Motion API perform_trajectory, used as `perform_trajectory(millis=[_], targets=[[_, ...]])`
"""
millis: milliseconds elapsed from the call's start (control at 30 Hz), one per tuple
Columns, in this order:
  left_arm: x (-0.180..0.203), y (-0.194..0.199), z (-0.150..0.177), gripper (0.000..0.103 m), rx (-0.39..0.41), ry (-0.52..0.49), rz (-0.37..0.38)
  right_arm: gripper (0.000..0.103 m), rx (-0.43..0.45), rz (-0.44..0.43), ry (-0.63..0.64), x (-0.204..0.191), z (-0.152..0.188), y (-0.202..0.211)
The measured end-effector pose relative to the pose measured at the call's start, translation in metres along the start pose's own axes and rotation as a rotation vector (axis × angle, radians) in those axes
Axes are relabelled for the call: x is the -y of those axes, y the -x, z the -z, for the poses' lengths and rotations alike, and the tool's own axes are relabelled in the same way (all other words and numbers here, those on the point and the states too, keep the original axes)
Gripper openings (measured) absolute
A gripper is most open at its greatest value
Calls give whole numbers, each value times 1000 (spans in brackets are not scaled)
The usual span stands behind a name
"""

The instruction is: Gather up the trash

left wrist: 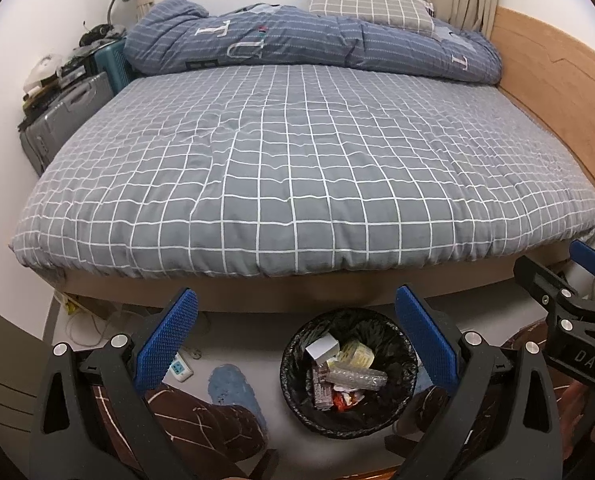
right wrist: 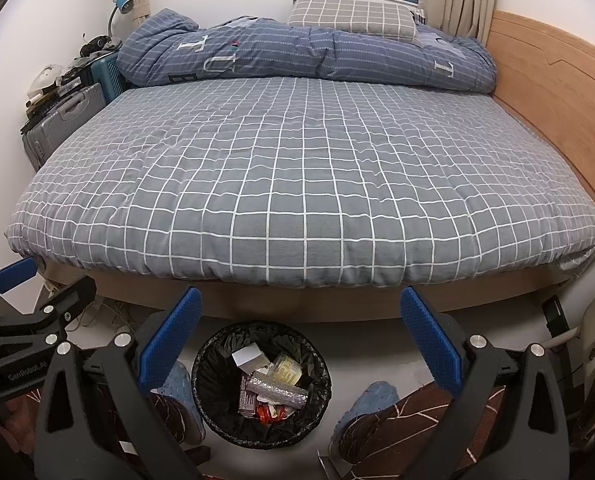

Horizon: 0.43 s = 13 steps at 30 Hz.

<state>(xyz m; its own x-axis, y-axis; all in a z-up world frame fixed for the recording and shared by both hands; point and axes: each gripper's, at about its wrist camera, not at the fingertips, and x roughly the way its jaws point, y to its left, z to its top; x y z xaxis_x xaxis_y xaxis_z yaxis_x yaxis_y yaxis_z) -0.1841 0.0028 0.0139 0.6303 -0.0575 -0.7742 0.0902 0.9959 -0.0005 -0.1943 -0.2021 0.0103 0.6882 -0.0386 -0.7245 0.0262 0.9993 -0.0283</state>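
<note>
A black-lined trash bin (left wrist: 293,364) stands on the floor at the foot of the bed; it also shows in the right wrist view (right wrist: 205,376). It holds several pieces of trash: a white box (left wrist: 321,350), a yellowish cup (left wrist: 357,354), a crumpled clear plastic bottle (left wrist: 357,379) and wrappers (left wrist: 347,398). My left gripper (left wrist: 295,338) is open and empty above the bin. My right gripper (right wrist: 301,338) is open and empty, just right of the bin. The right gripper shows at the right edge of the left wrist view (left wrist: 569,280), the left gripper at the left edge of the right wrist view (right wrist: 37,284).
A bed with a grey checked cover (left wrist: 297,160) fills the view, with a blue duvet (left wrist: 297,40) and a pillow (left wrist: 369,8) at the far side. Suitcases (left wrist: 65,120) stand at left, a wooden headboard (left wrist: 557,92) at right. The person's feet in blue slippers (right wrist: 373,400) flank the bin.
</note>
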Motion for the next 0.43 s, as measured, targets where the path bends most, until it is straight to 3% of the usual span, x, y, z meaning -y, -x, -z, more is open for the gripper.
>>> perform_trajectory(millis=[433], targets=[[-4, -3, 1, 97, -21, 14, 16, 95, -1, -1, 0, -2, 1, 0]])
